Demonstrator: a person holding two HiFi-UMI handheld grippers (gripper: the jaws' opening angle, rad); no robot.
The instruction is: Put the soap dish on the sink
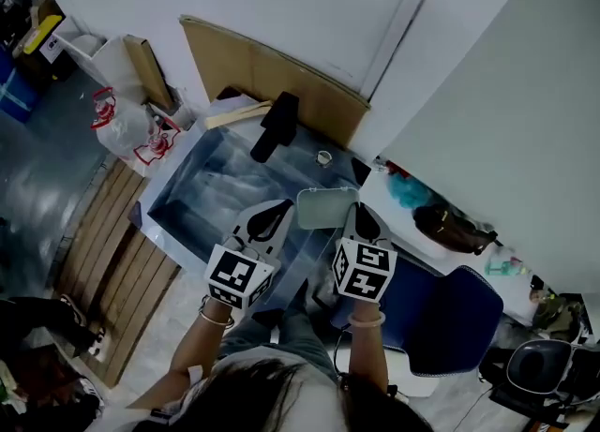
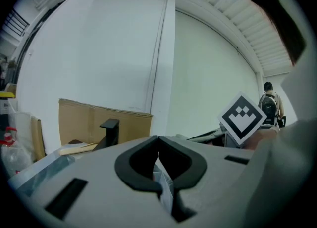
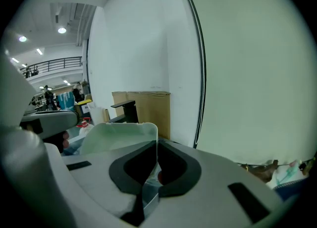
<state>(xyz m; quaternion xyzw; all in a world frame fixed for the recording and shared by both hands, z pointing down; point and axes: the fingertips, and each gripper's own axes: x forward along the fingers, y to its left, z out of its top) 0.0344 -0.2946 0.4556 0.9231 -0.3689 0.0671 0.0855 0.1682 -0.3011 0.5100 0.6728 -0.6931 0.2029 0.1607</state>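
Note:
A pale green translucent soap dish (image 1: 325, 207) hangs over the near right corner of the sink (image 1: 211, 186). My right gripper (image 1: 357, 215) is shut on the dish's right edge. In the right gripper view the dish (image 3: 119, 134) spreads left from the shut jaws of the right gripper (image 3: 157, 146). My left gripper (image 1: 277, 215) sits just left of the dish, shut, with nothing held; its jaws meet in the left gripper view (image 2: 158, 145). A black faucet (image 1: 275, 126) stands at the sink's far side, beyond both grippers (image 2: 110, 130).
A brown cardboard sheet (image 1: 272, 72) leans on the white wall behind the sink. A red-and-white plastic bag (image 1: 131, 126) and wooden slats (image 1: 112, 261) lie to the left. A blue chair (image 1: 450, 313) and a cluttered ledge (image 1: 450, 226) are to the right.

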